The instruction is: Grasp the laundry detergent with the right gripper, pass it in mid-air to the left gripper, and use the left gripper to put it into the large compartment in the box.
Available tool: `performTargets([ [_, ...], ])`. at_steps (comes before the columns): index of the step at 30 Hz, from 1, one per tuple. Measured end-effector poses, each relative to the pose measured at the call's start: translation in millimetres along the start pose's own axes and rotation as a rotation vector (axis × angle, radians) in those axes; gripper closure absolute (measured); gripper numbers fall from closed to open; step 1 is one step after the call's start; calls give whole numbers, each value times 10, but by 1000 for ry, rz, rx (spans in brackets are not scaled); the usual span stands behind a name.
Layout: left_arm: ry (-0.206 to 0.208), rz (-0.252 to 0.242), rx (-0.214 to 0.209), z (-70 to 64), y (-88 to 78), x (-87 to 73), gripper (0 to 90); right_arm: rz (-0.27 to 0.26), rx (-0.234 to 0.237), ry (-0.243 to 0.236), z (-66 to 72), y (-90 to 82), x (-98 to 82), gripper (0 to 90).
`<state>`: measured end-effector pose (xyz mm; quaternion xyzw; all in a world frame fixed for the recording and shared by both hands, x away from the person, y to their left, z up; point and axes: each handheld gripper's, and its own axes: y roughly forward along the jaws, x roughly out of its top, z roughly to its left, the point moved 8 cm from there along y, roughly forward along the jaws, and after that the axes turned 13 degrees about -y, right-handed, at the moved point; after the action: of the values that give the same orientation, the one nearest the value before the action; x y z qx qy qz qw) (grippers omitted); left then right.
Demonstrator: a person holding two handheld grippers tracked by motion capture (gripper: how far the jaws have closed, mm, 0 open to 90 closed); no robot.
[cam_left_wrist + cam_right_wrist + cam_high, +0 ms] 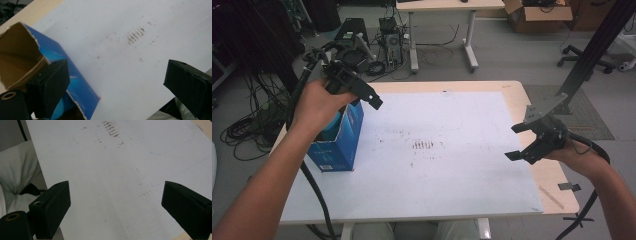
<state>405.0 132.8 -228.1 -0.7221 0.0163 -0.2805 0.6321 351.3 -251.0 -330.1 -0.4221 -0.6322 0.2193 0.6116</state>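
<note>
Two hand-held grippers are seen above a white sheet (452,165) that covers most of a wooden table (517,100). At the left edge of the sheet an opened blue carton (343,140) is stood upright, its torn top flaps turned outward and a light-blue object lodged inside it. The left gripper (371,98) is held just above and beside the carton's open top, with its jaws pointed toward the middle of the sheet; the jaws are spread wide and nothing is held between them. In the left gripper view the carton (75,82) is seen partly behind the near jaw, its brown inner walls exposed, while the other jaw is set over bare sheet. Near the centre of the sheet a patch of brown smudges (423,145) is marked. At the right, well apart from the carton, the right gripper (518,142) is held over the sheet's right margin; its jaws are likewise spread wide and empty, with bare sheet seen between them.
</note>
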Motion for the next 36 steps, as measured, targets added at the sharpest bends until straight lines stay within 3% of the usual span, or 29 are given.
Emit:
performTargets([
  [7, 87, 13, -22, -174, 86, 119, 69, 19, 7, 12, -4, -34, -20, 84],
  [16, 159, 26, -51, -355, 210, 207, 69, 33, 13, 39, -18, -68, -61, 83],
  [36, 339, 66, -110, -641, 437, 307, 70, 49, 11, 66, -52, -92, -133, 81],
])
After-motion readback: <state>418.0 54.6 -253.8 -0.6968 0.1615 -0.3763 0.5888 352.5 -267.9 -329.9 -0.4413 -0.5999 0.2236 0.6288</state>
